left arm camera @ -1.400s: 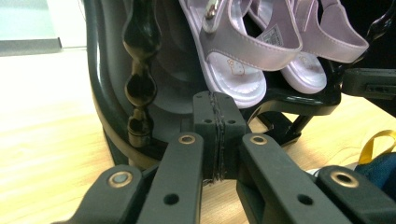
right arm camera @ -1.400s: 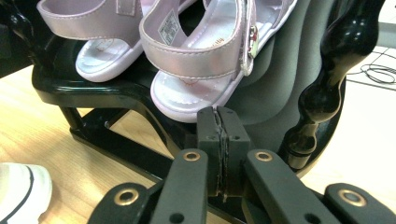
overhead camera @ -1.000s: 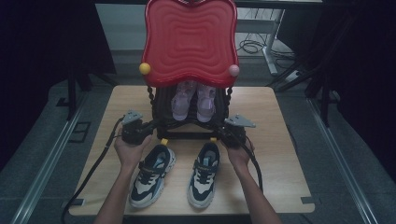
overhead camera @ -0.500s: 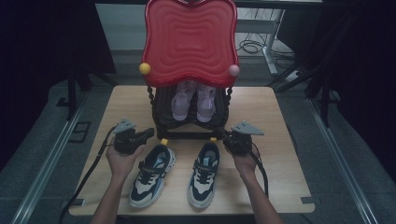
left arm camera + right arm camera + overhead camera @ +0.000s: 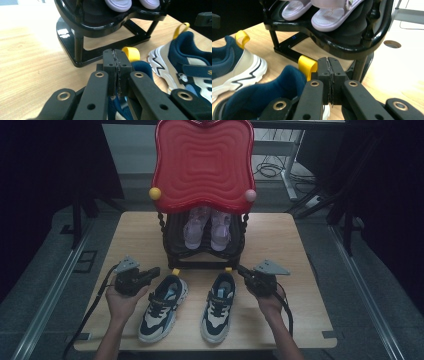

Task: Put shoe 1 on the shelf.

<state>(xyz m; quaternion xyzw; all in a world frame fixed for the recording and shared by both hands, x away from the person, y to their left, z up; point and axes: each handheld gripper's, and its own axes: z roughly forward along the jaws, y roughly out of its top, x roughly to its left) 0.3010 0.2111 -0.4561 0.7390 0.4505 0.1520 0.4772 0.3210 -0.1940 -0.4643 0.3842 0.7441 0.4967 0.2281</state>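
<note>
Sneakers sit side by side at the near edge of your wooden worktop (image 5: 135, 240): the left sneaker (image 5: 162, 307) and the right sneaker (image 5: 218, 305), toes toward you, yellow heel loops toward the black shoe rack (image 5: 202, 257). Your left gripper (image 5: 117, 65) hovers just left of the left sneaker's heel, jaws pressed together on nothing. Your right gripper (image 5: 329, 72) sits just right of the other heel, jaws likewise pressed together. Lilac sandals (image 5: 206, 227) rest on the rack under its red top (image 5: 202, 162).
</note>
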